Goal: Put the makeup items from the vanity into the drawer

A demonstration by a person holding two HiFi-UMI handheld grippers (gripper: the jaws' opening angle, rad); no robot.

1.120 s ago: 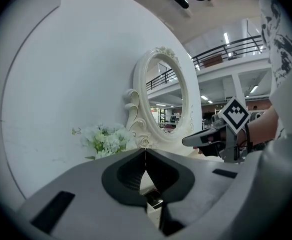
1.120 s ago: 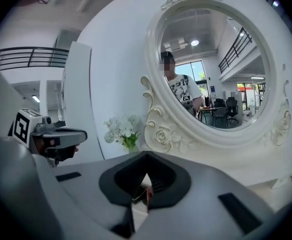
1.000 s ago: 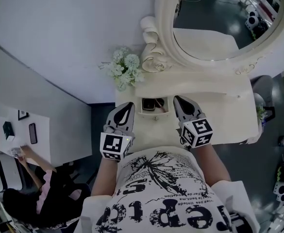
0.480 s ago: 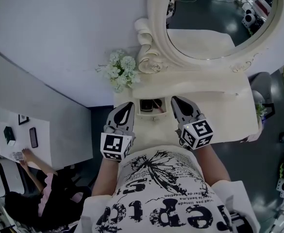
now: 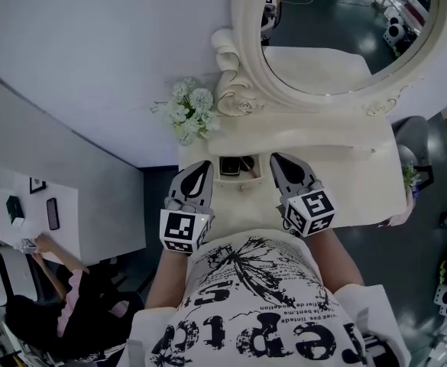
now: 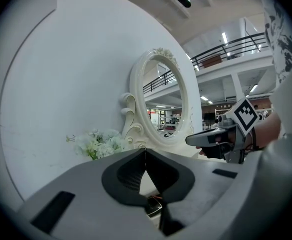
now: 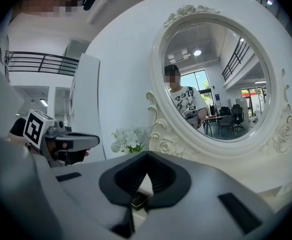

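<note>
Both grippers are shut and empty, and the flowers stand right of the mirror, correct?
No: the flowers stand left of the mirror, as the head view shows. The left gripper and right gripper are indeed shut and empty.

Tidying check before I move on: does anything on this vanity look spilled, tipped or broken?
Nothing stands out. The flowers sit intact beside the mirror, and the open drawer holds a few dark items.
</note>
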